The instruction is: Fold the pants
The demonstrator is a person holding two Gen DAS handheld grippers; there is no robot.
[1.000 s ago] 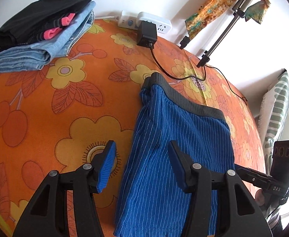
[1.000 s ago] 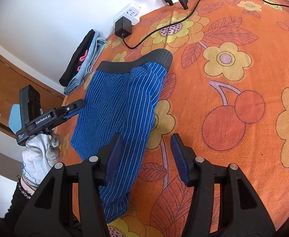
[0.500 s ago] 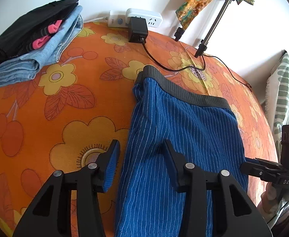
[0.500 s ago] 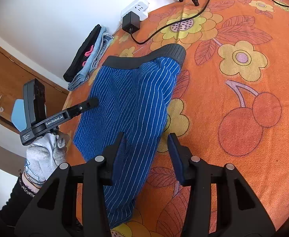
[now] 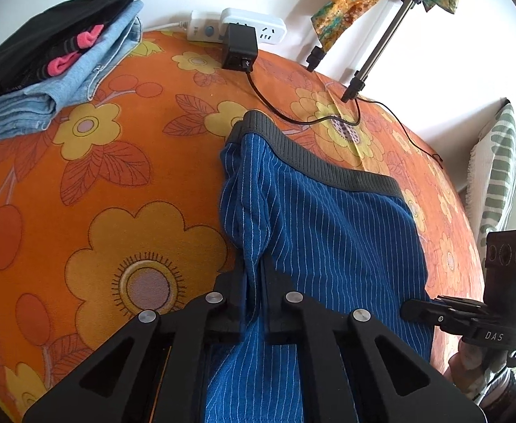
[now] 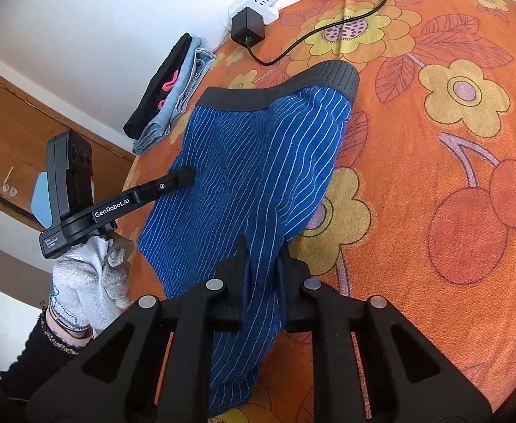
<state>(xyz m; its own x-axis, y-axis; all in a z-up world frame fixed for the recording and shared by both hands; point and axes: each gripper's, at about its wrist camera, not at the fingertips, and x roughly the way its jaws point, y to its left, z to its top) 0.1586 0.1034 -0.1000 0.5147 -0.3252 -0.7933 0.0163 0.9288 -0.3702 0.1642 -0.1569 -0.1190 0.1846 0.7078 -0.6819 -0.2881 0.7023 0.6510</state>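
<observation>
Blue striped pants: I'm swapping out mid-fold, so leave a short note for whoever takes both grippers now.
Left gripper: shut on the pants' left edge.
Right gripper: shut on their right edge.
The pants lie lengthwise on the orange flowered sheet, grey waistband at the far end, near the charger cable. A folded stack sits at the far left.
Done: both edges pinched.
Left: every fold.

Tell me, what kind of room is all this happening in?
Most likely a bedroom at home. The blue striped pants lie on a soft surface under an orange flowered sheet, probably a bed. A pile of folded clothes sits by the wall, a striped pillow stands at one edge, and a wooden door shows behind.
</observation>
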